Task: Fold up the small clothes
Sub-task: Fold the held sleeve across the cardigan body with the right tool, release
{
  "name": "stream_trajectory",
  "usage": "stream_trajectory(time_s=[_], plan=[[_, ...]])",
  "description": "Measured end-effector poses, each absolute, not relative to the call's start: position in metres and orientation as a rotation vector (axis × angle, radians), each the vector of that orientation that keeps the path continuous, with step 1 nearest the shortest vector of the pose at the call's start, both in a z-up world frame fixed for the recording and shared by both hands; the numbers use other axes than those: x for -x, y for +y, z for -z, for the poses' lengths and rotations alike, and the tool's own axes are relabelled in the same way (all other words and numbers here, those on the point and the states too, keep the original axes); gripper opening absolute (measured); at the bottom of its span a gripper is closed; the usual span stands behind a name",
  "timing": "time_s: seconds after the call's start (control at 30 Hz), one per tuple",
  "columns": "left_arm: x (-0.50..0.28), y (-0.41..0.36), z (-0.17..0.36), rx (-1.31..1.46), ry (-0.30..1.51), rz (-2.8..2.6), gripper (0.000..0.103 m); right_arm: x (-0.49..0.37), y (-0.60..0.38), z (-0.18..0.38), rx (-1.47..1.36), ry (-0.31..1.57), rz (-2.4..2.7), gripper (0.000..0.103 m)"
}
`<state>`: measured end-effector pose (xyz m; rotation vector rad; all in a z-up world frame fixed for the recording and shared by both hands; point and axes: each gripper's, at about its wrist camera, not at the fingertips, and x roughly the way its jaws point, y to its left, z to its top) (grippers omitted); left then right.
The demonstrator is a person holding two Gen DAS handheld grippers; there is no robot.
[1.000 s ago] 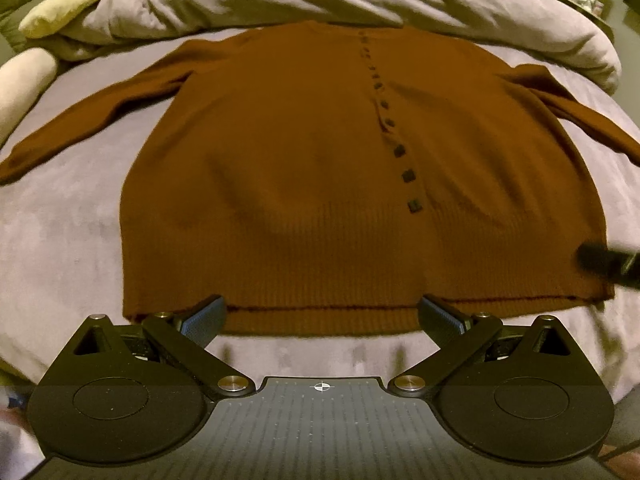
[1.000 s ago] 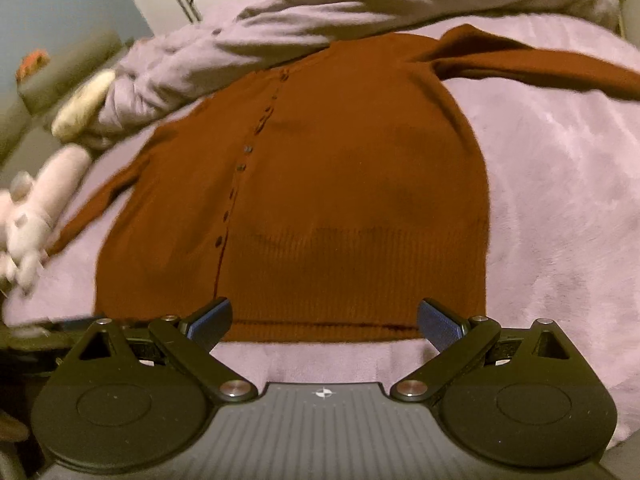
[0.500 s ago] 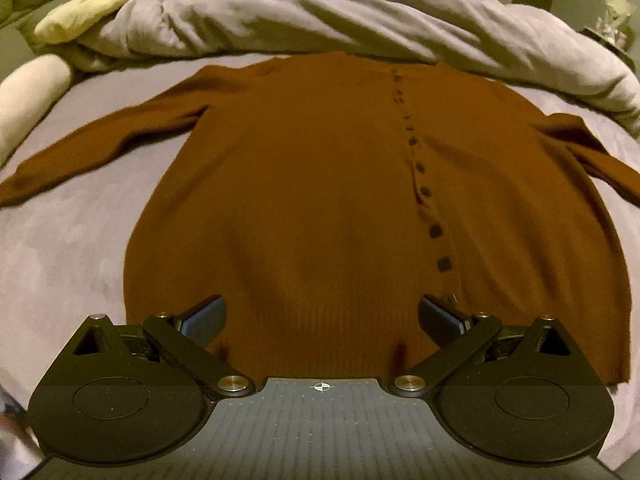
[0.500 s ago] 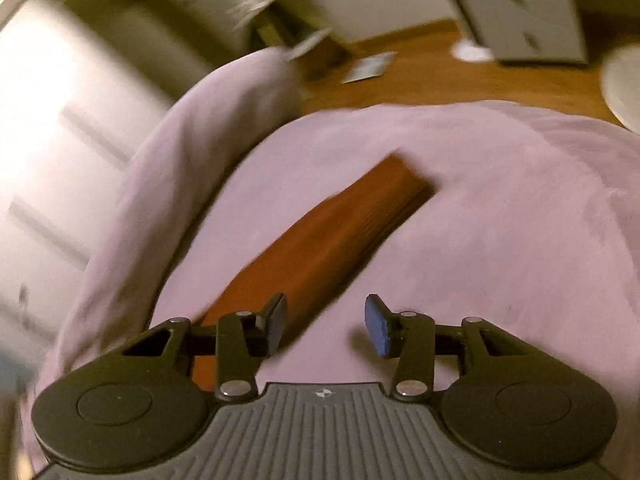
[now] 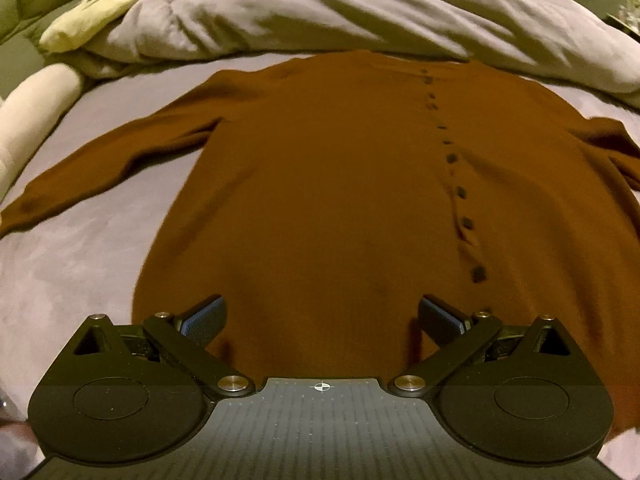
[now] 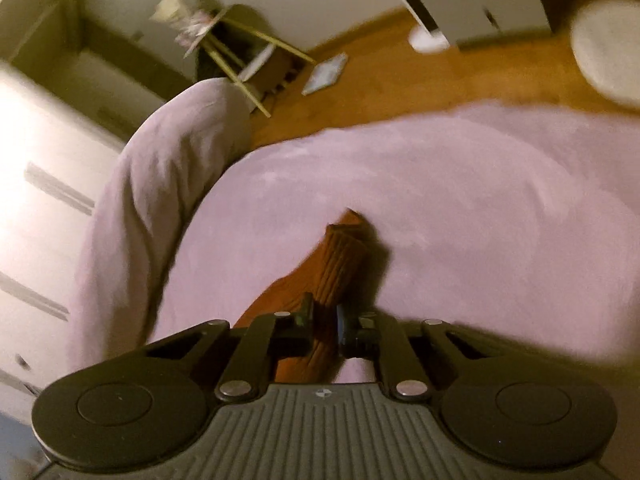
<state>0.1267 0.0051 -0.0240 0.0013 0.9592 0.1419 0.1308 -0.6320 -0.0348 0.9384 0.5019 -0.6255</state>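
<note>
So I've got the brown cardigan [image 5: 320, 184] laid flat on the bed [image 5: 72, 264], buttons up, with its collar end next to the bunched-up duvet [image 5: 320, 12]. The near sleeve runs out from the cardigan toward the pillows [image 5: 36, 108], away from the body, which is how you want it before folding anything in.

My right gripper [image 6: 324, 320] is pinched down on the other sleeve's cuff [image 6: 340, 256] — jaws nearly together, ribbed knit squeezed between them, and the cuff end sticks out past the fingertips over the bed. I'd say grabbing right at the cuff makes sense because the whole sleeve should follow when I swing it over the cardigan's front.

My left gripper [image 5: 320, 320] is spread wide and holding nothing, sitting low over the cardigan's hem area, left of the button line [image 5: 460, 192]. My guess is it's there to pin the body so it doesn't slide while the sleeve comes across — the knit looks soft and could drag.

Nothing is folded yet as far as I can tell.
</note>
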Motion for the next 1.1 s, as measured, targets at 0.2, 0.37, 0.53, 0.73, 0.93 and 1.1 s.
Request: stream_trajectory(time_s=[0.2,0.37,0.53,0.73,0.93,1.1], plan=[[-0.132,0.029,0.020,0.000,0.934,-0.179,0.103,-0.169,-0.544,-0.019,-0.518,0.488,0.509,0.008],[-0.136,0.051,0.012,0.052,0.898,-0.207,0.103,-0.201,-0.419,-0.040,-0.255,0.464,0.227,0.008],[-0.143,0.055,0.001,0.061,0.868,-0.165,0.103,-0.216,-0.315,-0.025,-0.203,0.547,-0.070,0.026],[-0.178,0.017,-0.013,0.105,0.852,0.055,0.103,-0.189,-0.325,0.003,-0.296,0.613,0.060,0.030],[-0.244,-0.067,-0.004,0.239,0.915,0.358,0.103,-0.144,-0.358,0.027,-0.313,0.673,0.175,0.030],[-0.287,-0.116,0.027,0.325,1.046,0.426,0.100,-0.118,-0.374,0.042,-0.312,0.679,0.211,0.030]])
